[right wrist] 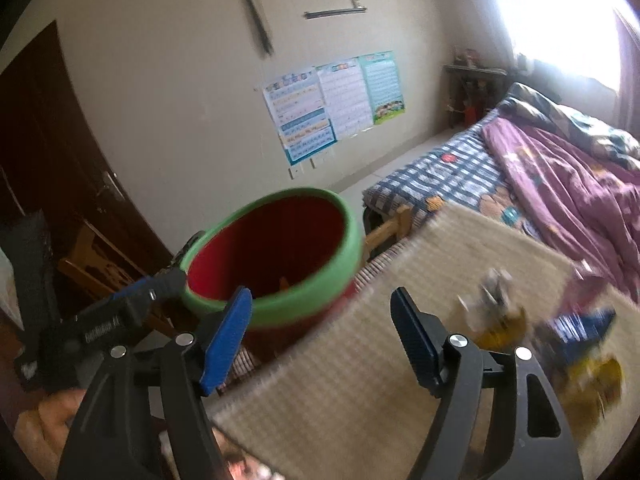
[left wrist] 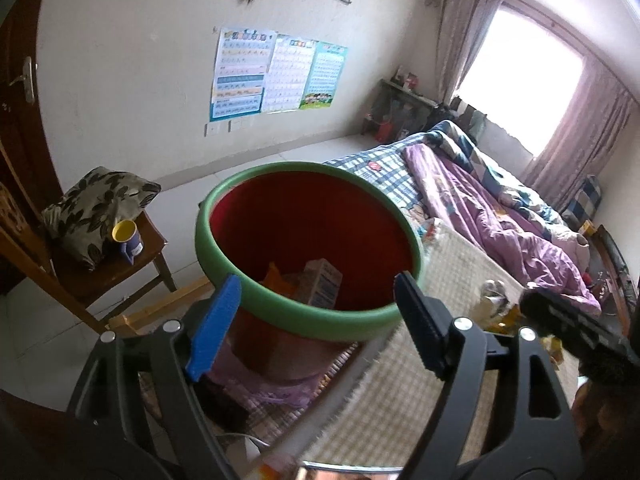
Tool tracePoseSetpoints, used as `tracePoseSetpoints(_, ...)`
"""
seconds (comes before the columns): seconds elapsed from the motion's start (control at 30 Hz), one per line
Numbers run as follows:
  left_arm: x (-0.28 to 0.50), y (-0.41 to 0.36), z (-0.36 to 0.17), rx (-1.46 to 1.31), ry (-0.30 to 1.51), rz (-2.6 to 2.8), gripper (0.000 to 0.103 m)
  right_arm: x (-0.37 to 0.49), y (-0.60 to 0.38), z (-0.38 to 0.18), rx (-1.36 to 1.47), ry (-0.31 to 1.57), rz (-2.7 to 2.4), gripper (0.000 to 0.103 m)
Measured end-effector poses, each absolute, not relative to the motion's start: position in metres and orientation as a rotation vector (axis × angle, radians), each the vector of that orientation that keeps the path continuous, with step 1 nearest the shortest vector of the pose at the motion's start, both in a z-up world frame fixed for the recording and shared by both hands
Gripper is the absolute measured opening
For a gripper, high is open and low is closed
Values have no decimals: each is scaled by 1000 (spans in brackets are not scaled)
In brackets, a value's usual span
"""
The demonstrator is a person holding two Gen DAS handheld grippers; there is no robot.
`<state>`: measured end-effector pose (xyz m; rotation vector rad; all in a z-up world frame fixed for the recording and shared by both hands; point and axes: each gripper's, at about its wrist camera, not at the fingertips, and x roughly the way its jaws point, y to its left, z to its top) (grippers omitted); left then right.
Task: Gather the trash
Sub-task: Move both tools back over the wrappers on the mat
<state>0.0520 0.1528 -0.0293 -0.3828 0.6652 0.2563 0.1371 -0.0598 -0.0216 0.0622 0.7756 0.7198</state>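
Note:
A red bin with a green rim [left wrist: 308, 312] stands at the bed's corner; a carton [left wrist: 324, 284] and an orange wrapper [left wrist: 276, 276] lie inside. My left gripper [left wrist: 318, 320] hovers just before the bin's near rim, open, with nothing between its fingers. My right gripper [right wrist: 322, 336] is open and empty too, over the woven mat to the right of the bin [right wrist: 276, 256]. Blurred trash lies on the mat: a silver-yellow crumpled wrapper [right wrist: 496, 312], a blue-yellow packet [right wrist: 580, 344] and a pinkish piece [right wrist: 588, 284]. The left tool's black body [right wrist: 100, 328] shows beside the bin.
A beige woven mat [right wrist: 360, 380] covers the near bed. Beyond it lie a plaid sheet [left wrist: 384, 168] and a purple quilt [left wrist: 500, 220]. On the left, a wooden chair [left wrist: 136, 264] holds a leaf-print cushion [left wrist: 96, 208] and a yellow-blue cup [left wrist: 128, 238]. A dark door [right wrist: 48, 140] is far left.

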Motion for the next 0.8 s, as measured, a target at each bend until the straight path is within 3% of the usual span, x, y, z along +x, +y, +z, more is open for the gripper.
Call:
tracePoseSetpoints(0.27, 47, 108, -34, -373, 693, 149, 77, 82, -164, -74, 47, 867, 499, 71)
tracePoseSetpoints(0.57, 60, 32, -57, -307, 790, -36, 77, 85, -262, -101, 144, 909, 269, 71)
tracePoseSetpoints(0.8, 84, -55, -76, -165, 855, -242, 88, 102, -289, -95, 211, 880, 236, 71)
